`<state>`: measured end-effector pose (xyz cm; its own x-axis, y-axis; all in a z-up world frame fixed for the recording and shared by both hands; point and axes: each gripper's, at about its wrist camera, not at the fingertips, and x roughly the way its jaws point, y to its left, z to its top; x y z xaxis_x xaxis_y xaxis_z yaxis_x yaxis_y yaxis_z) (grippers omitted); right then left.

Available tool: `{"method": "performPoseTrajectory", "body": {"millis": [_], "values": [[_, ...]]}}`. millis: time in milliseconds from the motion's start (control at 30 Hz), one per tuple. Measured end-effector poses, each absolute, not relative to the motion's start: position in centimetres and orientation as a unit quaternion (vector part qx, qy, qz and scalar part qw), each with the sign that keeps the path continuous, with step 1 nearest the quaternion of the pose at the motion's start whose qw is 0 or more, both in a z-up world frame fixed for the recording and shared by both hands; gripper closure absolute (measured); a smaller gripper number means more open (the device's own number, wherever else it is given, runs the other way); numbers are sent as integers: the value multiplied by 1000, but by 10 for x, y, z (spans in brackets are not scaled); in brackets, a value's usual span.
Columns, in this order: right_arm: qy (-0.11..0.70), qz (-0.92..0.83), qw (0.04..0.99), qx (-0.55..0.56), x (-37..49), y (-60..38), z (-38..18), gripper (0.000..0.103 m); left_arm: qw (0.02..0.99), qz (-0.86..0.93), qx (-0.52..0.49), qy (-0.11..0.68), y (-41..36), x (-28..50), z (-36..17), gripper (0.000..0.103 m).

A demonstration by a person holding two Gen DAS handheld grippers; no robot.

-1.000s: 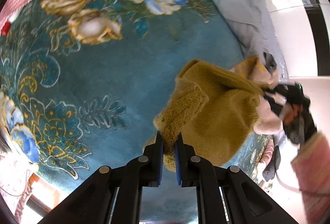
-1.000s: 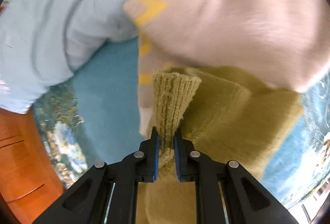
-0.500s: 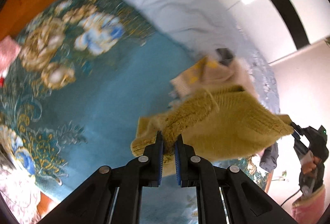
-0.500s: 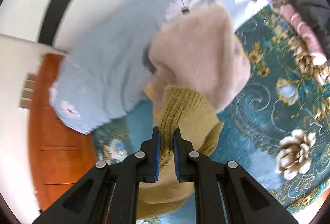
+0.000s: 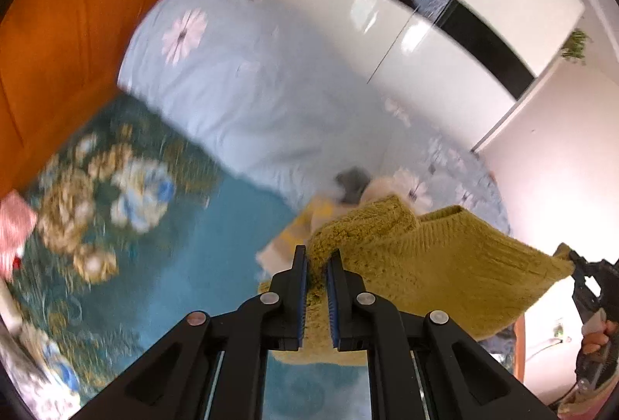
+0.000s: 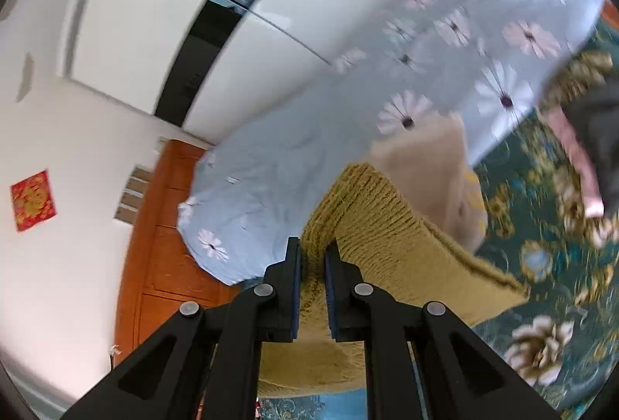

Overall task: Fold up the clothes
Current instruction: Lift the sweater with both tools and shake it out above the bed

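Teal floral bedspread (image 5: 240, 226); pale blue daisy-print duvet (image 5: 271, 91) at 12 o'clock; white wardrobe (image 6: 162, 44) behind. Both claws, left (image 5: 317, 261) and right (image 6: 312, 253), pinching mustard knitted sweater (image 5: 445, 257), now lifted higher off bed, stretched between them.

A mustard-yellow knit sweater (image 5: 445, 265) is hanging stretched in the air above the teal floral bedspread (image 5: 216, 242), its ribbed edge bunching at two pinched points. A cream fleece garment (image 6: 433, 164) is lying on the bedspread behind it.
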<state>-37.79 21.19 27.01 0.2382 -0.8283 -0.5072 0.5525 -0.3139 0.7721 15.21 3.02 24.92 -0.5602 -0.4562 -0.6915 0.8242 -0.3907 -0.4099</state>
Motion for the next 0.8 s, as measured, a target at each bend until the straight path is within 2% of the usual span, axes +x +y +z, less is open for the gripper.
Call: {"method": "performPoseTrajectory", "body": {"millis": [133, 267, 400, 533, 600, 633, 700, 800], "values": [[-142, -609, 594, 506, -383, 248, 293, 92, 377, -836, 188, 352, 50, 161, 287, 93], [-139, -616, 594, 498, -374, 303, 275, 92, 351, -847, 203, 343, 75, 183, 260, 93], [-132, -618, 537, 559, -350, 360, 196, 92, 337, -799, 295, 401, 87, 215, 158, 93], [-89, -606, 417, 671, -309, 412, 66, 92, 344, -725, 397, 444, 97, 239, 46, 93], [-79, -600, 366, 707, -293, 431, 19, 92, 346, -683, 443, 466, 108, 251, -3, 93], [-74, -596, 341, 723, -286, 441, -4, 92, 348, -666, 460, 474, 112, 258, -22, 97], [-73, -591, 298, 746, -269, 461, -40, 92, 360, -636, 476, 489, 117, 276, -46, 98], [-61, -594, 276, 753, -256, 475, -61, 92, 370, -599, 470, 532, 119, 310, -66, 98]]}}
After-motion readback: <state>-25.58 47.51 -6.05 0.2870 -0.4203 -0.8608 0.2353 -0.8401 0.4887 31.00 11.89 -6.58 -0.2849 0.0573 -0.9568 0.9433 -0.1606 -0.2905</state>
